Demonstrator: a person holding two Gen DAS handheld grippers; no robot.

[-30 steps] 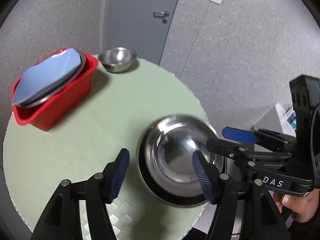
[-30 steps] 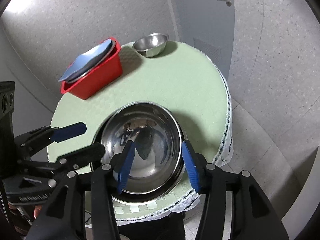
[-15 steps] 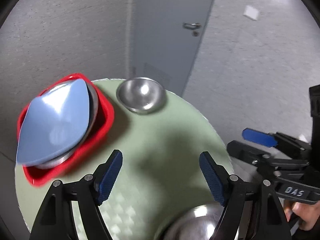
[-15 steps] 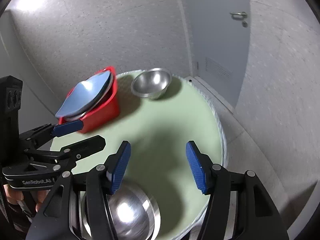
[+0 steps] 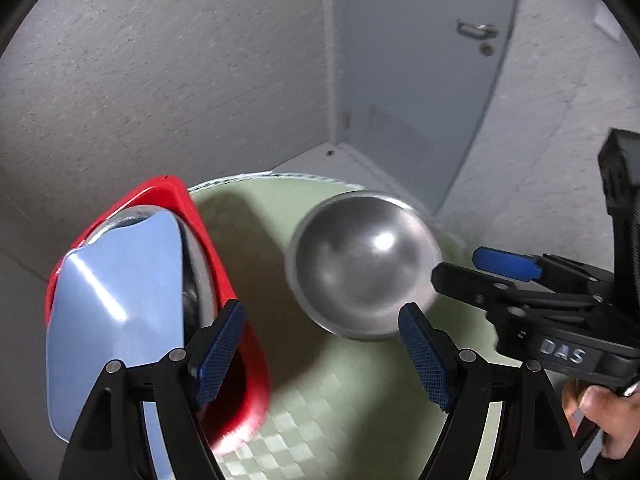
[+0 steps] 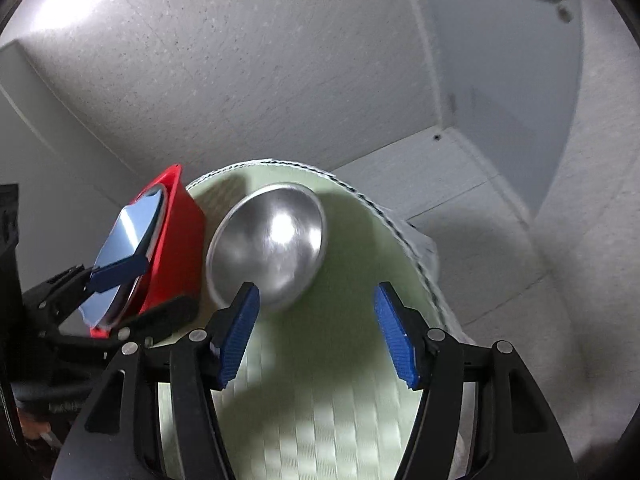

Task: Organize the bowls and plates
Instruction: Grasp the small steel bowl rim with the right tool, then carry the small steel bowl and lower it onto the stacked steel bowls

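Note:
A small steel bowl (image 5: 362, 266) stands at the far side of the round green table (image 5: 320, 400); it also shows in the right wrist view (image 6: 268, 246). A red bin (image 5: 236, 300) left of it holds a blue plate (image 5: 116, 312) leaning on steel plates; the bin (image 6: 176, 248) and the blue plate (image 6: 124, 244) show in the right view too. My left gripper (image 5: 320, 356) is open and empty, just short of the bowl. My right gripper (image 6: 316, 336) is open and empty, close behind the bowl.
The table's far edge (image 6: 360, 192) lies just beyond the bowl. A grey wall and a door (image 5: 420, 80) stand behind the table. The right gripper's body (image 5: 560, 312) sits right of the bowl in the left view.
Both grippers have moved forward from the large steel bowl at the near edge toward the small bowl and red bin. The large bowl has dropped out of view. Both stay open.

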